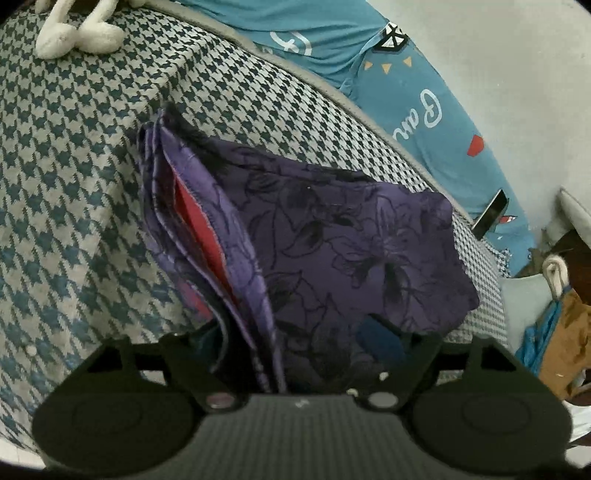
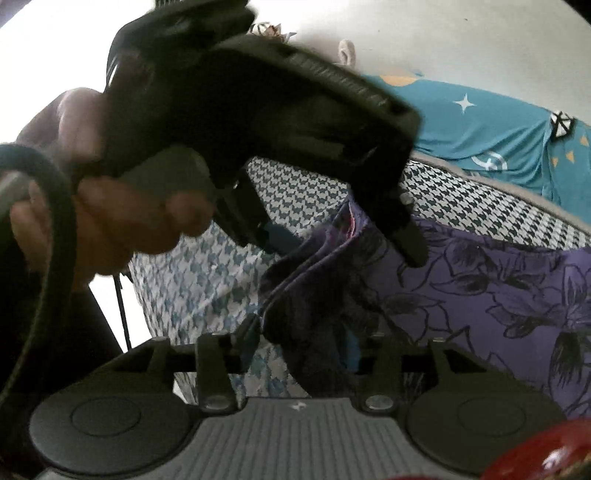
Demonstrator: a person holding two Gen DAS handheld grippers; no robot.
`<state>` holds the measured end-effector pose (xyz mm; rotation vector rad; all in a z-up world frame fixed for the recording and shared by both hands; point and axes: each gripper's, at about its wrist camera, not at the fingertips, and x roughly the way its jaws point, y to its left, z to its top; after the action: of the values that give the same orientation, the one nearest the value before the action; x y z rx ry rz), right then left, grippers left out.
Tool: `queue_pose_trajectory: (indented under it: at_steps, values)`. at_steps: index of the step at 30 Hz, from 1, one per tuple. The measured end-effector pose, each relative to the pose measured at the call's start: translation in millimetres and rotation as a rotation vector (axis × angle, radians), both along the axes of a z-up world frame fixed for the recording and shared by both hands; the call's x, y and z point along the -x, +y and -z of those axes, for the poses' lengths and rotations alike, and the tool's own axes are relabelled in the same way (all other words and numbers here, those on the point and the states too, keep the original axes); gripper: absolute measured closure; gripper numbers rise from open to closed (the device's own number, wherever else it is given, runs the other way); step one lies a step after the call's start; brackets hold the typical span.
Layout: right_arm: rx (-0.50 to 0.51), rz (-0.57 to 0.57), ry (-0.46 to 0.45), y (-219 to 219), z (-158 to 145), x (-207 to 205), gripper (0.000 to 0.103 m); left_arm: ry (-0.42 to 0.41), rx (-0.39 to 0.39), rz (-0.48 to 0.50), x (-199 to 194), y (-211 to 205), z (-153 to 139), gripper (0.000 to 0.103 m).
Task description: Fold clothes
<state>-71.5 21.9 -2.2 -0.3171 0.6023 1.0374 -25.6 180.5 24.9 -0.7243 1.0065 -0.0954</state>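
A: Left wrist view: purple floral garment (image 1: 332, 243) lying on houndstooth bed cover (image 1: 74, 184), folded into several layers, red lining (image 1: 199, 236) exposed along the stacked left edge. Near end of the bundle running down between the fingers of the left gripper (image 1: 291, 354); fingers apparently closed narrow on that end, pads mostly hidden by cloth.

B: Right wrist view: same garment (image 2: 480, 280) spread toward the right side of the bed, dark bunched corner held between the fingers of the right gripper (image 2: 303, 350). Left gripper (image 2: 332, 236) seen from outside, gripped by a hand (image 2: 110, 221), tips pressing down into the cloth nearby.

A: Probable reason for the twin grasp: both grippers pinching one near edge, close together, so layers stay aligned while the bundle gets lifted or turned over.

B: Agreed as judgement only; equally consistent with setting down a finished fold or starting a further one.

A: Materials: thin, limp, slightly glossy fabric with dark line-drawn flowers; soft rounded folds, frayed dark fringe at the far corner.

B: Bed cover woven, matte, blue-and-grey toothed pattern, grey piped rim. Beyond the far edge, teal printed sheet (image 1: 424, 92); white plush toy (image 1: 81, 33) at the far left corner.
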Motion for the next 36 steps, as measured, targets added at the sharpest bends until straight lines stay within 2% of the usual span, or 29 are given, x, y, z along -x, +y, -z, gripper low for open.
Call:
queue_pose_trajectory:
  at_steps: [5, 10, 11, 13, 15, 21, 29, 36]
  values:
    - [0.059, -0.023, -0.039, 9, 12, 7, 0.05, -0.006, 0.016, 0.004, -4, -2, -1, 0.022]
    - [0.106, 0.003, -0.15, 19, 22, 12, 0.051, -0.009, 0.021, 0.004, -5, -3, -1, 0.022]
    - [0.105, 0.022, -0.154, 20, 22, 9, 0.054, -0.01, 0.023, 0.004, -5, -3, -1, 0.022]
    - [0.097, 0.066, -0.154, 19, 20, 3, 0.079, -0.015, 0.029, 0.002, -4, -2, -2, 0.022]
    - [0.057, 0.103, -0.132, 12, 13, -2, 0.088, -0.03, 0.036, -0.007, -2, 3, -5, 0.022]
    - [-0.056, 0.213, -0.071, -10, -9, -16, 0.09, -0.062, 0.052, -0.109, 8, 25, -12, 0.009]
    - [-0.133, 0.246, 0.03, -24, -23, -27, 0.09, -0.023, 0.08, -0.171, 3, 33, 1, 0.002]
    - [-0.135, 0.231, 0.042, -25, -22, -31, 0.09, 0.013, 0.093, -0.198, -17, 34, 17, 0.0]
